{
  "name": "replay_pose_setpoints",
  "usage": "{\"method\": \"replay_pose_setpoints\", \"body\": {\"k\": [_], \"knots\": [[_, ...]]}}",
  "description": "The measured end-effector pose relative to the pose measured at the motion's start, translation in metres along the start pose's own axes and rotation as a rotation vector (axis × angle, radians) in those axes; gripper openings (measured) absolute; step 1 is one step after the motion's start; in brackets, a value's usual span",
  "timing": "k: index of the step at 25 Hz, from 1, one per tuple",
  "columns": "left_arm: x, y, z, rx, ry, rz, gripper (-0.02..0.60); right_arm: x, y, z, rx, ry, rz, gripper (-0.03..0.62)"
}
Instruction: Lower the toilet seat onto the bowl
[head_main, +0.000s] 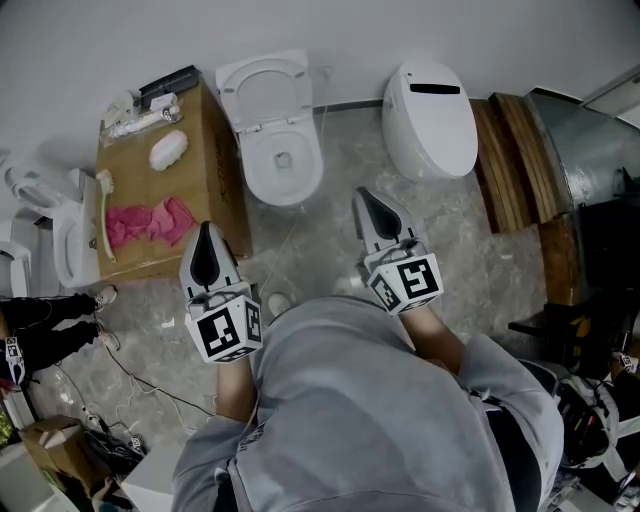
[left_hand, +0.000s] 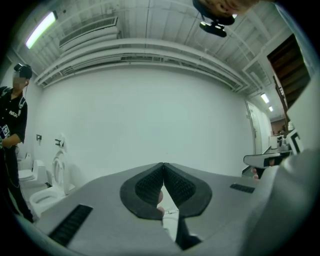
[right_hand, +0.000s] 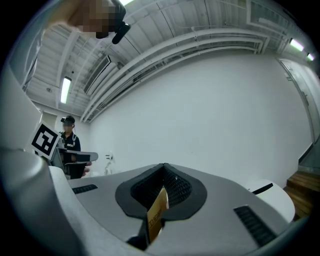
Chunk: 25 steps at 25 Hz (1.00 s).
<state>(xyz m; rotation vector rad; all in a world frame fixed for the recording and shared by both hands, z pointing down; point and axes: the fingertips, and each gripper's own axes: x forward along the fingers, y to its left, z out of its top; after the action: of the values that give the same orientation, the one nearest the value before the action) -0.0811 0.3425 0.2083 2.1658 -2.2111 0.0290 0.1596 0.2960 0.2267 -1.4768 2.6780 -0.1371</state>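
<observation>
Seat (head_main: 262, 88) raised over glossy oval bowl (head_main: 283, 172), in head view only; left hand-held gripper (head_main: 207, 233) and right hand-held gripper (head_main: 364, 198), both clenched, face white wall (left_hand: 150, 115)

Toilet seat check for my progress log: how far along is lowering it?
Nothing done yet: the toilet seat stands raised behind the open bowl. In hand: left gripper and right gripper, both shut, are short of it. Remaining: reach the seat and lower it.

Centre: white open toilet (head_main: 254, 168) against grey wall (head_main: 340, 35)
Left: brown cardboard box (head_main: 205, 165) just beside it, pink cloth (head_main: 150, 222) on top
Right: white closed oval toilet (head_main: 430, 120)
</observation>
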Motion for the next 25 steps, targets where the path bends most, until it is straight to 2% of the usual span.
{"method": "replay_pose_setpoints", "body": {"k": [15, 25], "knots": [[-0.011, -0.065, -0.009, -0.009, 0.036, 0.019, 0.0, -0.035, -0.047, -0.013, 0.044, 0.049, 0.023, -0.002], [0.002, -0.05, -0.014, 0.0, 0.063, 0.025, 0.0, -0.016, -0.044, -0.025, 0.064, 0.072, 0.017, -0.002]]}}
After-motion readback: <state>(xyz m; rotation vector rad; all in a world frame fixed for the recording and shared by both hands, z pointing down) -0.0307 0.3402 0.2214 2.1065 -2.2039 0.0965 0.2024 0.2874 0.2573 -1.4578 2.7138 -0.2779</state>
